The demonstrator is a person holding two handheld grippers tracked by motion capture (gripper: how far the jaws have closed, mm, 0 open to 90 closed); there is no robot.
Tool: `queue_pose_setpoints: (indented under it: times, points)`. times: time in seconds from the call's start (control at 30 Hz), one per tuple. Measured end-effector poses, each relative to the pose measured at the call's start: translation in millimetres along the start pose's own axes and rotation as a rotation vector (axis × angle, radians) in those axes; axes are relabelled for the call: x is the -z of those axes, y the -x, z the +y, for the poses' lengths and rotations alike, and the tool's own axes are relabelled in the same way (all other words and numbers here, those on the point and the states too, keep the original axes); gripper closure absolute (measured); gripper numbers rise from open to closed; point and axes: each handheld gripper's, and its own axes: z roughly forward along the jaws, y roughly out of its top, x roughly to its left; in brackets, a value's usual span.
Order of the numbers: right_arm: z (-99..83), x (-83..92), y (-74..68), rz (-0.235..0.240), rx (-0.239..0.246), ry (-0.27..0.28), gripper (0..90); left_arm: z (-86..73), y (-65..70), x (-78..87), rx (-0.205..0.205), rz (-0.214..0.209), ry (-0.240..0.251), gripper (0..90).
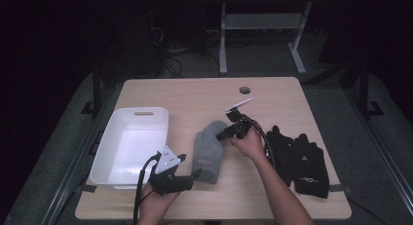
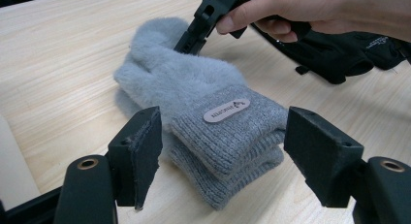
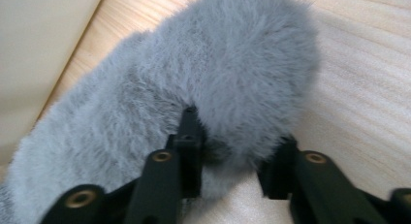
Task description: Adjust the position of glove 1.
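Observation:
Two grey fuzzy mittens (image 1: 207, 152) lie stacked in the middle of the wooden table (image 1: 195, 96), knitted cuffs toward the person. The top mitten (image 2: 194, 83) carries a small label on its cuff. My right gripper (image 1: 225, 134) reaches down onto the far, fingertip end, and in the right gripper view (image 3: 232, 161) its jaws pinch the furry tip of the mitten (image 3: 218, 73). The left gripper view shows that same gripper (image 2: 191, 40) dug into the fur. My left gripper (image 1: 194, 176) lies low at the cuff end, open (image 2: 223, 156), its pads wide either side of the cuffs.
A white plastic bin (image 1: 141, 110) stands at the left of the table, close to the mittens; its wall (image 3: 39, 40) shows beside the fur. A pair of black gloves (image 1: 299, 159) lies at the right, just past the right hand (image 2: 349, 54). A cable hole is near the far edge.

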Motion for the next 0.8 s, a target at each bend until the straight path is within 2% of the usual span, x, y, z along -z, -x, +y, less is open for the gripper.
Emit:
queue_pose_setpoints:
  times: [0.1,0.23,0.33,0.6,0.7,0.8]
  points:
    - [-0.3,1.1,0.6,0.007,0.000,0.005,75.8,-0.2,0.7,-2.4,0.008,-0.008,-0.009,29.4]
    - [-1.4,2.9,1.1,0.012,0.012,0.013,78.3,-0.1,0.4,-5.4,0.015,-0.020,-0.021,28.7]
    - [-2.7,6.9,-0.2,0.004,0.034,0.009,78.9,0.2,-1.7,-8.0,0.041,-0.032,-0.030,28.4]
    - [-16.8,24.1,3.3,-0.036,0.057,0.017,79.2,2.5,-3.7,-19.5,0.089,-0.053,-0.066,28.3]
    - [-25.2,32.8,5.7,-0.050,0.068,0.023,79.2,4.5,-5.0,-26.2,0.094,-0.056,-0.093,28.3]
    - [-34.0,40.0,10.4,-0.074,0.071,0.025,79.2,7.4,-7.1,-34.6,0.130,-0.059,-0.105,28.9]
